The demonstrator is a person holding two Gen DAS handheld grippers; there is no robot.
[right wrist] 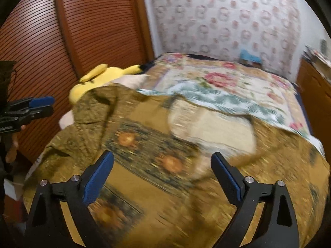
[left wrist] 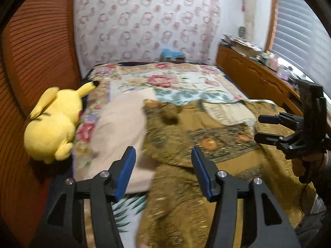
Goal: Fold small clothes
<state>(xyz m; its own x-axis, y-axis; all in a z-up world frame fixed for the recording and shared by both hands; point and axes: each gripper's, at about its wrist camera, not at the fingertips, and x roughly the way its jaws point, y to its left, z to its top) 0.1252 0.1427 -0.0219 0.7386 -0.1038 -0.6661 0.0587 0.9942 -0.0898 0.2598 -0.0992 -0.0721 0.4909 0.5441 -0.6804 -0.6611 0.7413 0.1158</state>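
A mustard-gold patterned garment (left wrist: 192, 144) with orange motifs and a cream panel lies spread on the bed; it fills the right wrist view (right wrist: 157, 157). A pale beige cloth (left wrist: 120, 128) lies to its left. My left gripper (left wrist: 163, 155) is open and empty above where the two cloths meet. My right gripper (right wrist: 162, 159) is open and empty over the gold garment; it also shows at the right of the left wrist view (left wrist: 260, 128). The left gripper shows at the left edge of the right wrist view (right wrist: 47, 105).
A yellow Pikachu plush (left wrist: 55, 124) lies at the bed's left edge by a wooden slatted door (left wrist: 35, 47). A floral bedspread (left wrist: 165, 80) covers the bed. A cluttered wooden cabinet (left wrist: 254, 70) stands at the right under window blinds.
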